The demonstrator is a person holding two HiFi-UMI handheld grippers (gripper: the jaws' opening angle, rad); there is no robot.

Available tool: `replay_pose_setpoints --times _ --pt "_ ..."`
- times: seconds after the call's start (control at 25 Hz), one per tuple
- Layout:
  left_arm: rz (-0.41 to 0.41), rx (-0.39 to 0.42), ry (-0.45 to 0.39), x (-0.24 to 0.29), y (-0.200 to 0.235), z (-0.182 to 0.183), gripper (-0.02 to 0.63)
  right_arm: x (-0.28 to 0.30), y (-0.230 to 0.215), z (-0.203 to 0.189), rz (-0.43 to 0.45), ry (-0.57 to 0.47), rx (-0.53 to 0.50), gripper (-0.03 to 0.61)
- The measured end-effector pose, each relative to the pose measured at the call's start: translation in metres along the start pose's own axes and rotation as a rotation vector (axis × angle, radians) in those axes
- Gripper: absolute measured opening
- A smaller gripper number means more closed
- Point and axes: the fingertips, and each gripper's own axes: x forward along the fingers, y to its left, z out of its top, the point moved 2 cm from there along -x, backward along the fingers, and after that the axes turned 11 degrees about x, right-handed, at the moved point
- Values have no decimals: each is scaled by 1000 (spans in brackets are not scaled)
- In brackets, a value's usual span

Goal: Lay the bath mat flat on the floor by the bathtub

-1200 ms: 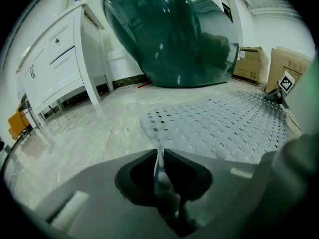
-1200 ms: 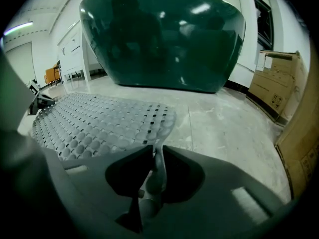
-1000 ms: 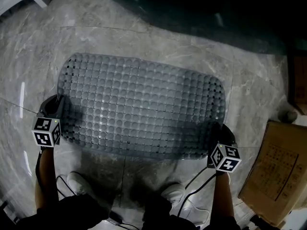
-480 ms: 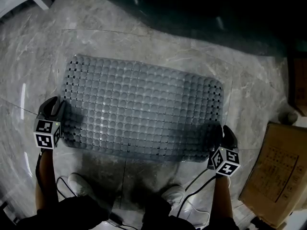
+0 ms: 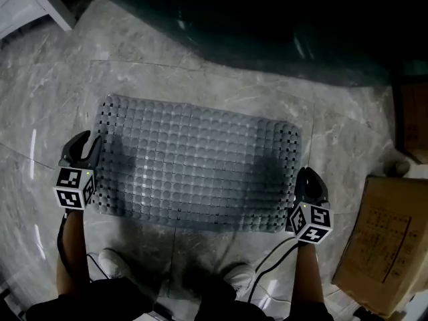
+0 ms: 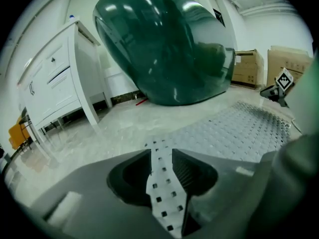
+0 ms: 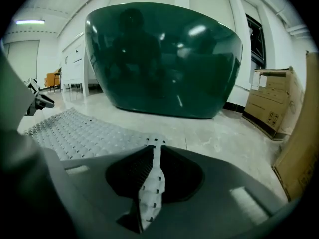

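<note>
Grey rubber is pinched in both tools: the left gripper [image 5: 85, 144] and the right gripper [image 5: 309, 177] are each closed on a near corner of the bath mat [image 5: 194, 166]. The mat lies spread on the marble floor [image 5: 348, 132], just short of the dark green bathtub [image 5: 267, 25]. Letting go unevenly, or pulling away before the jaws open, could leave a corner curled or drag the mat askew.
</note>
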Motion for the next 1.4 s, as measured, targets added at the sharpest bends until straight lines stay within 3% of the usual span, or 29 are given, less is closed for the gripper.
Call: replay_pose_setpoints --times 0.32,0.44,0.48,0.72,0.96,1.08,1.4 --pt "-22 9 -138 11 -20 85 85 8 44 61 77 -119 39 37" --pt "-28 12 -170 15 -35 107 44 14 58 75 107 -155 67 26" --pt "-28 12 -182 17 -39 114 3 15 63 79 119 -166 73 26" --pt "-23 -10 -271 14 -51 164 2 15 96 118 187 -224 80 26" --pt "-35 23 -358 -11 -60 222 2 -15 126 169 238 -295 68 26" --pt "-46 3 -362 -31 -60 239 2 -43 134 198 250 -323 24 26" --pt "-34 -44 -380 -87 -50 293 2 -112 129 264 271 -339 40 25"
